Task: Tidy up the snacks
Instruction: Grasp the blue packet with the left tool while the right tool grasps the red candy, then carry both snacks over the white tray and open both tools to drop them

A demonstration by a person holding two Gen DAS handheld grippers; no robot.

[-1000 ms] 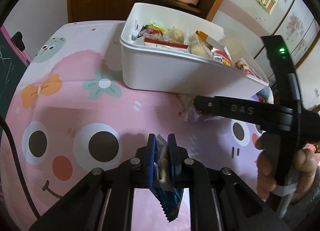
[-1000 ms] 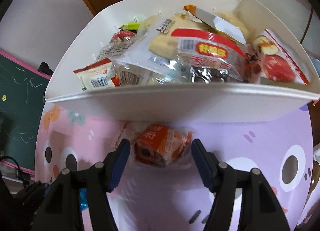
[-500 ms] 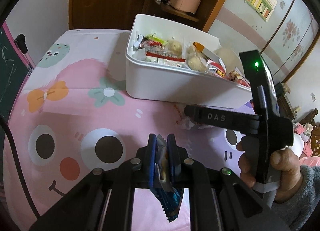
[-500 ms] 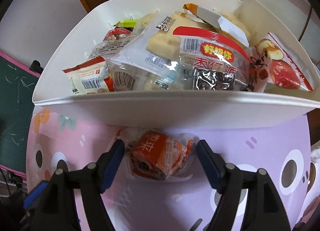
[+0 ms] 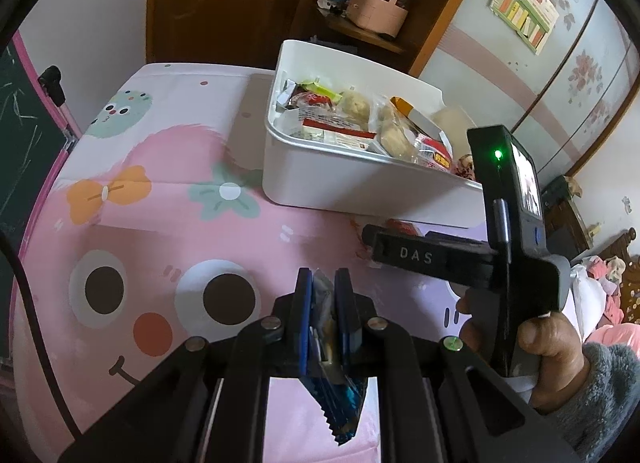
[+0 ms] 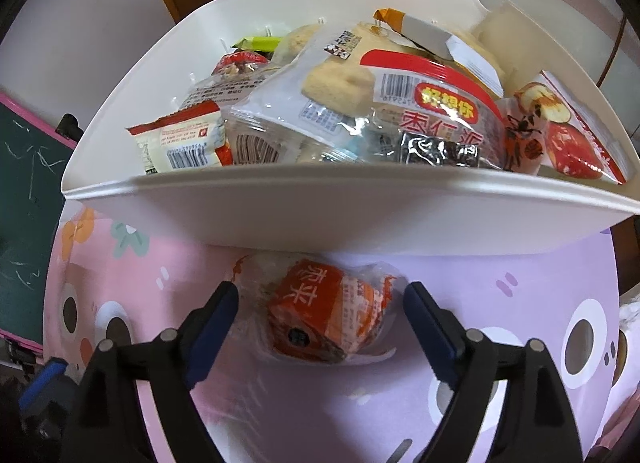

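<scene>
My left gripper [image 5: 323, 283] is shut on a blue snack packet [image 5: 340, 403], held above the pink tablecloth. A white bin [image 5: 340, 183] full of wrapped snacks stands beyond it. My right gripper [image 6: 320, 297] is open, its fingers either side of an orange-wrapped snack [image 6: 324, 311] lying on the cloth against the bin's front wall [image 6: 340, 219]. The right gripper also shows in the left wrist view [image 5: 384, 243], low beside the bin, mostly hiding that snack [image 5: 402, 226].
The pink cartoon tablecloth [image 5: 160, 223] covers the table. A chalkboard [image 5: 20, 143] stands at the left edge. A wooden door and shelf [image 5: 360, 3] are behind the bin. Several packets [image 6: 400, 115] pile above the bin's rim.
My right gripper has opened wider and moved down around the orange snack. My left gripper has drawn back and up from the bin, still holding the blue packet.
</scene>
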